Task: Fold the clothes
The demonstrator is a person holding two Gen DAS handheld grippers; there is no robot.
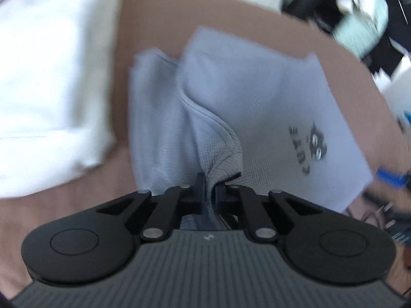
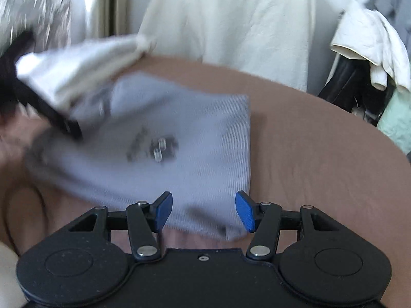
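A light blue garment [image 1: 257, 97] with a dark printed motif [image 1: 310, 146] lies partly folded on a brown sheet [image 1: 257, 18]. My left gripper [image 1: 209, 182] is shut on a raised fold of its edge, and the cloth rises in a ridge from the jaws. In the right wrist view the same garment [image 2: 192, 154] is blurred. My right gripper [image 2: 204, 210] stands open over its near corner, blue pads [image 2: 245, 210] apart, with the cloth lying between them unpinched. The left gripper [image 2: 59, 118] shows as a dark shape at the garment's far left.
A stack of white cloth [image 1: 51, 77] lies left of the garment on the sheet. Pale garments [image 2: 231, 20] hang behind the bed. Dark clutter and more clothes [image 1: 359, 12] crowd the right side. Bare brown sheet [image 2: 321, 154] stretches to the right.
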